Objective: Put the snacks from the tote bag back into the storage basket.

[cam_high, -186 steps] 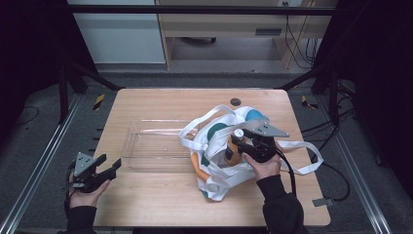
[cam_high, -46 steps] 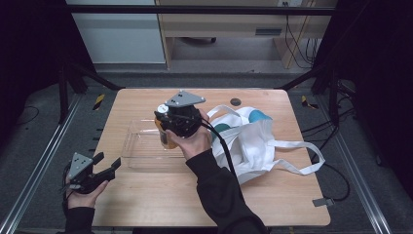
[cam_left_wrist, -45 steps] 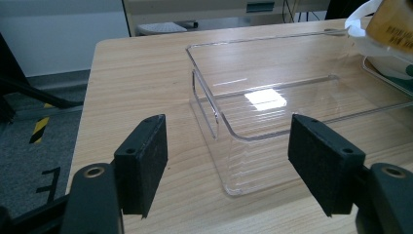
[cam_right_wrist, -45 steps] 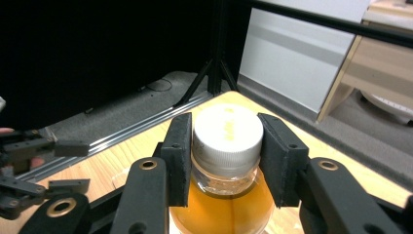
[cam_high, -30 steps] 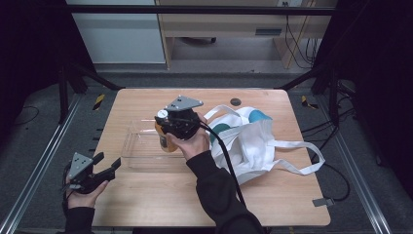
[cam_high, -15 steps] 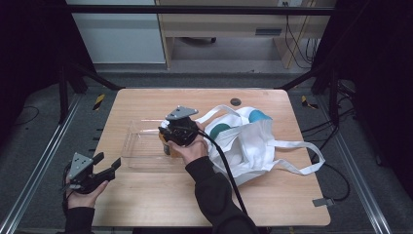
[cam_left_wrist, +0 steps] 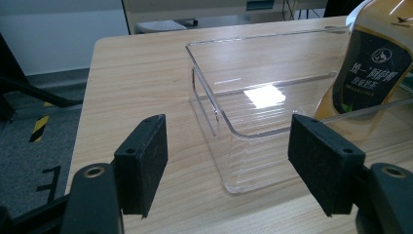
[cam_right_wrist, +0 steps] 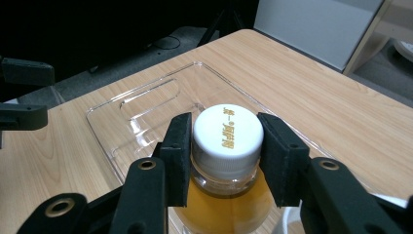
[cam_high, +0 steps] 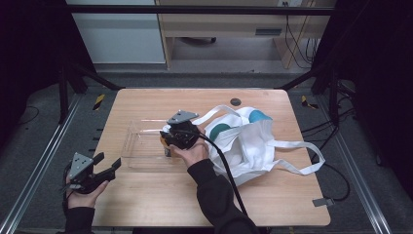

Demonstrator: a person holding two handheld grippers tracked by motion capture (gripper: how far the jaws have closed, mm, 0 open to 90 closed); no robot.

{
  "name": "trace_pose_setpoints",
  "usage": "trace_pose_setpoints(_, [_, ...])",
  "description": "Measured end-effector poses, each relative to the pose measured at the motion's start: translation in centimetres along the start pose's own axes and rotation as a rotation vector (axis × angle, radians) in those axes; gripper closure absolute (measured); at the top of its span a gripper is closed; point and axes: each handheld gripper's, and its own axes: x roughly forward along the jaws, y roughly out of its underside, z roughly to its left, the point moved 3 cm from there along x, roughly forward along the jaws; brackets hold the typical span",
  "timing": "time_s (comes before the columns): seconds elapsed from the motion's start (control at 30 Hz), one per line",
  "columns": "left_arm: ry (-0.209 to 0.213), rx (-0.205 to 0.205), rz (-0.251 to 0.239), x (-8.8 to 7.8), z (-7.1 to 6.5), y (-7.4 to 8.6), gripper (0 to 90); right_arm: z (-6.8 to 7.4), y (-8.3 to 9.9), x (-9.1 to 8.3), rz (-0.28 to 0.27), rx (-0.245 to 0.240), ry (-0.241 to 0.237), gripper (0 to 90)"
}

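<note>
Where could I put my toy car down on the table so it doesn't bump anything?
The bare wood along the far edge of the table, beyond the clear tray, is free, and so is the near strip in front of the tray. It is crowded around the white bag and where the right gripper holds the bottle.

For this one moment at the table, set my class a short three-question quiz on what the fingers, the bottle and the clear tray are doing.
1. True or false: the right gripper has its fingers closed on the white cap of the bottle.
2. Where does the bottle stand? A) inside the white bag B) in the clear tray C) on the bare table
3. Fill the gap: the left gripper is ____, with nothing between its fingers.

Key: 1 true. 2 B, at the tray's end nearest the bag. 3 open; it is held near the table's left edge, aimed at the tray.
</note>
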Motion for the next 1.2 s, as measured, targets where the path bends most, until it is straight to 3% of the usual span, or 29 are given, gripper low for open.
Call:
trace_pose_setpoints(0.23, [-0.001, -0.003, 0.0, 0.0, 0.0, 0.0, 30.8, -0.2, -0.2, -0.7, -0.008, 0.04, 0.021, 51.4])
trace_pose_setpoints(0.43, [0.0, 0.0, 0.001, 0.0, 0.0, 0.0, 30.8, 0.2, -0.4, -1.3, -0.019, 0.086, 0.04, 51.0])
trace_pose_setpoints(0.57, [-0.001, 0.001, 0.003, 0.0, -0.1, 0.0, 30.8, 0.3, -0.4, -1.2, 0.003, 0.118, 0.065, 53.1])
trace_pose_setpoints(0.7, [-0.002, -0.002, 0.004, 0.0, 0.0, 0.0, 30.8, 0.6, -0.2, -0.8, 0.024, 0.157, 0.06, 57.5])
trace_pose_setpoints(0.83, [-0.002, -0.001, 0.003, 0.0, 0.0, 0.0, 30.8, 0.8, -0.1, -0.7, 0.029, 0.146, 0.08, 57.9])
trace_pose_setpoints(1.0, [-0.003, -0.003, 0.002, 0.0, 0.0, 0.0, 30.8, 0.5, -0.1, -0.7, 0.028, 0.082, 0.041, 58.6])
trace_pose_setpoints(1.1, [-0.002, -0.002, 0.002, 0.0, 0.0, 0.0, 30.8, -0.1, -0.1, -0.8, 0.034, 0.027, -0.042, 58.5])
trace_pose_setpoints(1.2, [-0.001, 0.002, 0.006, 0.0, 0.0, 0.0, 30.8, -1.1, -0.1, -0.9, 0.04, 0.022, -0.099, 58.4])
